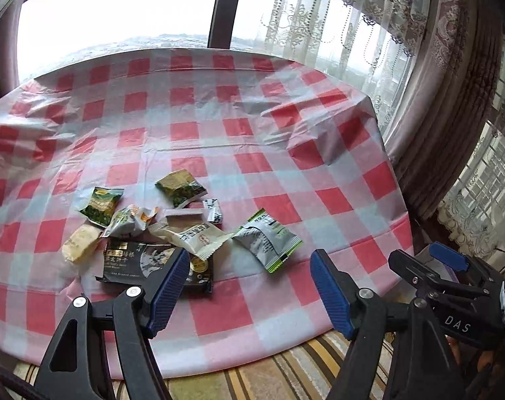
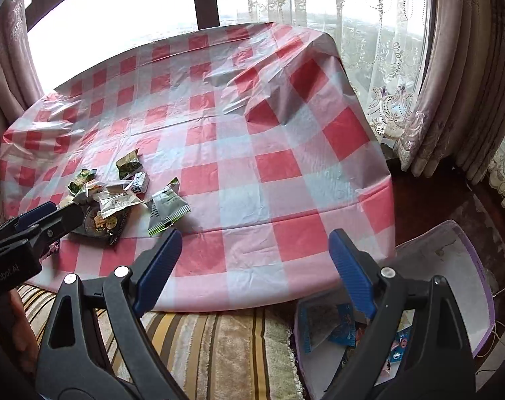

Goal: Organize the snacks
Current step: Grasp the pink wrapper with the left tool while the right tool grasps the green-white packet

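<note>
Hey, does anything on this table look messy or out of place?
Yes. The snack packets lie in a loose, overlapping heap rather than sorted, and the checked tablecloth is rumpled into a raised fold near the far right corner.

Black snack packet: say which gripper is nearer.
Left. The left gripper hovers right over the black snack packet, one finger overlapping it; the right gripper is off beside the table edge.

"DAS" on the right tongs [image 1: 449,261], "GenRobot AI" upside down on the left tongs [image 2: 35,215]
</note>
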A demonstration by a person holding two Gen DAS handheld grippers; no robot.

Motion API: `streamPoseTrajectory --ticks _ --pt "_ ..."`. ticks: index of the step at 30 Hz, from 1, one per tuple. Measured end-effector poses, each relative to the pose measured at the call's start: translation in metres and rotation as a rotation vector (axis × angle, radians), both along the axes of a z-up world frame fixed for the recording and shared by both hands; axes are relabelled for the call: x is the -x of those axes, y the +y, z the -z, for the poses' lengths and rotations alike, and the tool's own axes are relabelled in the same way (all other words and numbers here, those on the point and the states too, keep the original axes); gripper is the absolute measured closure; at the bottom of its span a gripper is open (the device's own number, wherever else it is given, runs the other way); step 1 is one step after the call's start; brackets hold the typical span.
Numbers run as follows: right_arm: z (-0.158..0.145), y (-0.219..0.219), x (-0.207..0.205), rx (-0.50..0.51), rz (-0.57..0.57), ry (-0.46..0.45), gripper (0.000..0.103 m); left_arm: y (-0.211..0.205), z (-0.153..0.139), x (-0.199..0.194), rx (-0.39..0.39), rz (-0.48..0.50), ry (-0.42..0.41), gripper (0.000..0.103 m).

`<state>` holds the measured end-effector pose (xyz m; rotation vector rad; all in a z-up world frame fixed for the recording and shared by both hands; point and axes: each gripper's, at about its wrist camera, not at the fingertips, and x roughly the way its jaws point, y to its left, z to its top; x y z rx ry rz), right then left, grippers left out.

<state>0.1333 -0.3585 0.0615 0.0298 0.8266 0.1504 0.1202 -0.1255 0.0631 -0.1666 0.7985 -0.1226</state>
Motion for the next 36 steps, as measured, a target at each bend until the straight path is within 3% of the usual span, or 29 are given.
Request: streamPoseTrajectory --ticks 7,14,21,27,30,34,36 --pt "0.008 0.044 -0.012 0.034 -0.095 0.003 0.012 0.089 0.016 0.018 0.105 -0.325 0.071 0.028" --pt "0.017 0.077 -0.030 0.093 -0.154 0.006 0.012 0.139 0.045 0.032 0.197 -0.510 0.199 0.028" --pt "0.032 0.101 -0.048 0.156 -0.197 0.019 0.012 0.152 0.068 0.019 0.228 -0.525 0.293 0.031" --pt "0.045 0.118 -0.061 0.191 -0.243 0.046 0.014 0.155 0.078 0.009 0.208 -0.528 0.321 0.047" --pt "0.052 0.124 -0.067 0.199 -0.267 0.069 0.020 0.153 0.079 0.005 0.172 -0.527 0.320 0.055" --pt "0.062 0.126 -0.077 0.194 -0.272 0.116 0.034 0.153 0.080 0.005 0.136 -0.539 0.313 0.074" --pt "0.066 0.126 -0.080 0.190 -0.272 0.137 0.035 0.153 0.080 0.005 0.131 -0.536 0.306 0.075"
